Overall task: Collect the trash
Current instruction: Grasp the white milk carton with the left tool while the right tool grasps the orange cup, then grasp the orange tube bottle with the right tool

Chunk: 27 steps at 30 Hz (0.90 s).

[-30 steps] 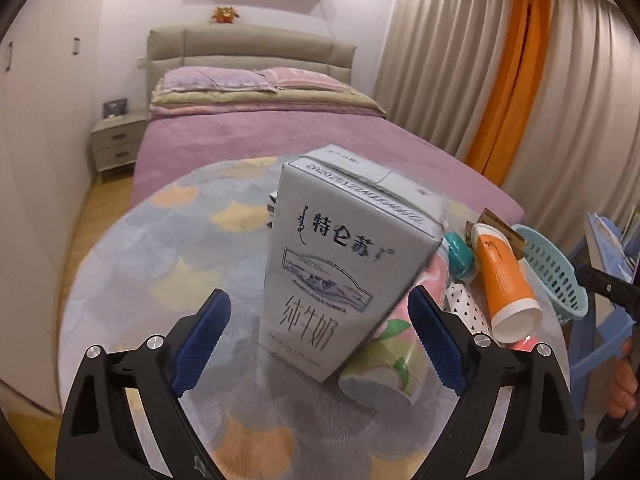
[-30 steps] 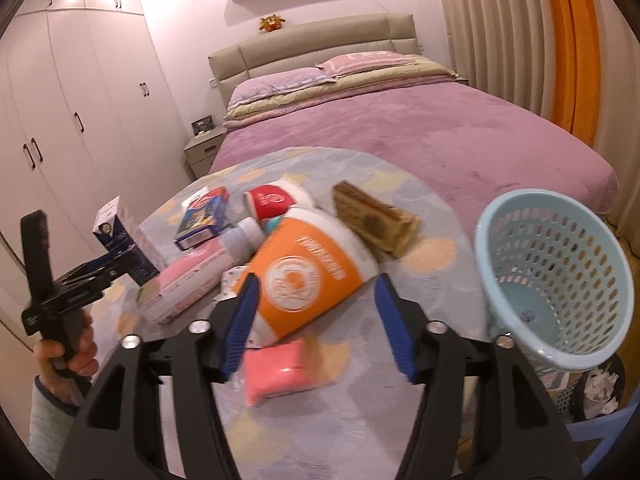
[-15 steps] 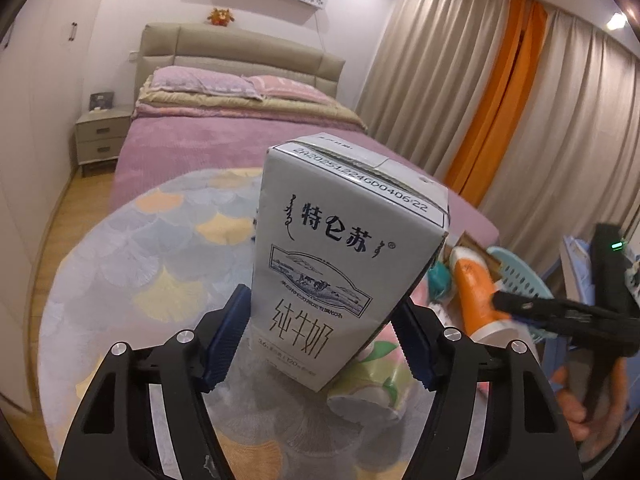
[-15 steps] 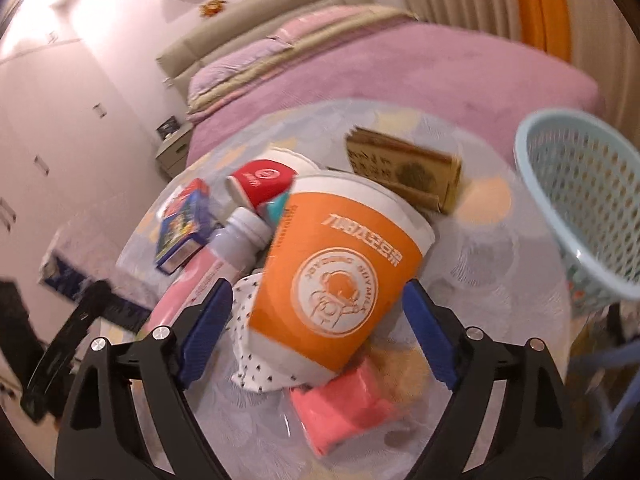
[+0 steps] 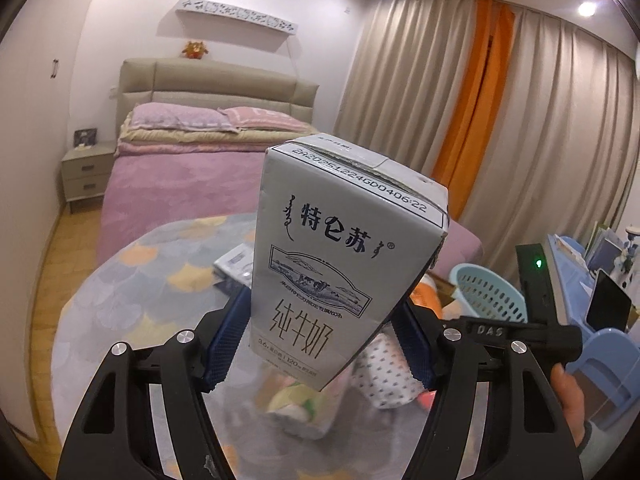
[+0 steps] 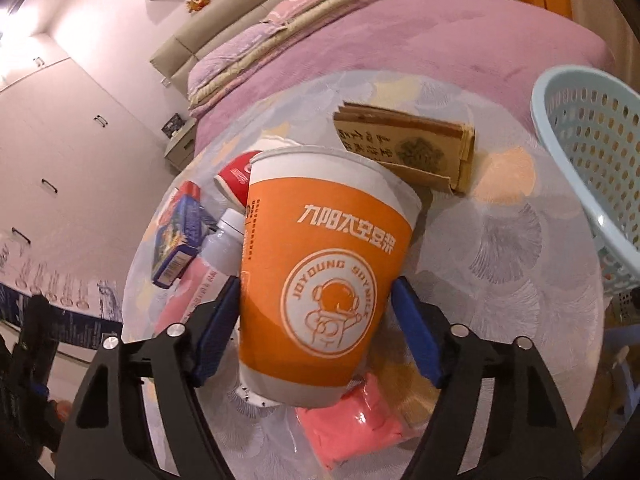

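Note:
My left gripper (image 5: 320,340) is shut on a grey milk carton (image 5: 340,264) and holds it upright above the round table (image 5: 132,292). My right gripper (image 6: 320,320) is shut on an orange paper cup (image 6: 320,272), lifted off the table (image 6: 520,280). A light blue waste basket (image 6: 592,168) stands at the table's right edge; it also shows in the left wrist view (image 5: 488,292). The right gripper's handle (image 5: 532,320) shows at the right of the left wrist view.
On the table lie a brown paper packet (image 6: 408,148), a red cup (image 6: 236,176), a blue box (image 6: 180,240), a white-capped pink bottle (image 6: 216,256), a pink packet (image 6: 352,420), and a floral cup (image 5: 296,404). A bed (image 5: 176,172) stands behind.
My left gripper closed on the milk carton and lifted it. My right gripper closed on the orange cup and raised it upright off the table.

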### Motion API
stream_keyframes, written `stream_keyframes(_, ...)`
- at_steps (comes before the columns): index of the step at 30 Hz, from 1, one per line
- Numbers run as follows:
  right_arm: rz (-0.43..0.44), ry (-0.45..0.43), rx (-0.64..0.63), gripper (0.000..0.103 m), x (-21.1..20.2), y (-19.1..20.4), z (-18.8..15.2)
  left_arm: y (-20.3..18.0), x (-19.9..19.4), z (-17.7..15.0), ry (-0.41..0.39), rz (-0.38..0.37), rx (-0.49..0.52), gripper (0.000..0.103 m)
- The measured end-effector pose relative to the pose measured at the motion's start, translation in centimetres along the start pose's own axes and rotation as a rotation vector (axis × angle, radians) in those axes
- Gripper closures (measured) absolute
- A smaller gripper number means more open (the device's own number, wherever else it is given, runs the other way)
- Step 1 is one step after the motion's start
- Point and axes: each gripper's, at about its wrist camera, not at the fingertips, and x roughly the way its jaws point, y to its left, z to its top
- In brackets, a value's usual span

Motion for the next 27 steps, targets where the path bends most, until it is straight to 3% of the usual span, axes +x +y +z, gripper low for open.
stream_keyframes(1, 0.013, -0.009, -0.006, 0.034, -0.5, -0.1, 0.1, -0.6, 0.0, 0.2, -0.002, -0.001, 0.008, 0.036)
stream_keyframes(2, 0.018, -0.014, -0.010, 0.044, -0.7, 0.0, 0.1, -1.3, 0.0, 0.4, -0.005, 0.000, 0.020, 0.036)
stream_keyframes(4, 0.037, -0.025, -0.017, 0.051, -1.4, -0.2, 0.3, -2.3, 0.1, 0.8, -0.006, -0.004, 0.032, 0.036)
stream_keyframes(5, 0.043, -0.031, -0.020, 0.058, -1.8, -0.2, 0.4, -2.8, 0.1, 0.8, -0.006, -0.007, 0.036, 0.036)
stream_keyframes(6, 0.049, -0.040, -0.031, 0.073, -2.4, -0.3, 0.6, -3.3, 0.2, 1.0, -0.008, -0.011, 0.043, 0.036)
stream_keyframes(7, 0.048, -0.044, -0.041, 0.074, -2.7, -0.3, 0.8, -3.9, 0.3, 1.2, -0.010, -0.013, 0.051, 0.036)
stream_keyframes(12, 0.060, 0.017, -0.071, 0.070, -2.7, -0.7, 1.4, -5.6, 1.2, 1.4, -0.003, -0.017, 0.069, 0.036)
stream_keyframes(13, 0.064, 0.026, -0.065, 0.066, -2.6, -0.7, 1.5, -5.6, 1.2, 1.3, -0.002, -0.021, 0.065, 0.036)
stream_keyframes(15, 0.070, 0.040, -0.039, 0.041, -2.2, -1.2, 1.2, -5.5, 1.2, 1.0, 0.002, -0.032, 0.055, 0.036)
stream_keyframes(16, 0.071, 0.042, -0.023, 0.039, -2.1, -1.4, 1.1, -5.5, 1.2, 0.9, 0.004, -0.030, 0.054, 0.036)
stream_keyframes(23, 0.078, 0.082, 0.040, 0.039, 0.3, -2.1, 1.7, -5.2, 0.9, 0.6, 0.015, -0.015, 0.055, 0.036)
stream_keyframes(25, 0.084, 0.088, 0.048, 0.048, 0.7, -2.2, 1.6, -5.4, 0.8, 0.6, 0.017, -0.019, 0.053, 0.036)
stream_keyframes(27, 0.085, 0.078, 0.041, 0.050, 0.5, -2.3, 1.4, -5.8, 0.9, 0.7, 0.021, -0.018, 0.056, 0.036)
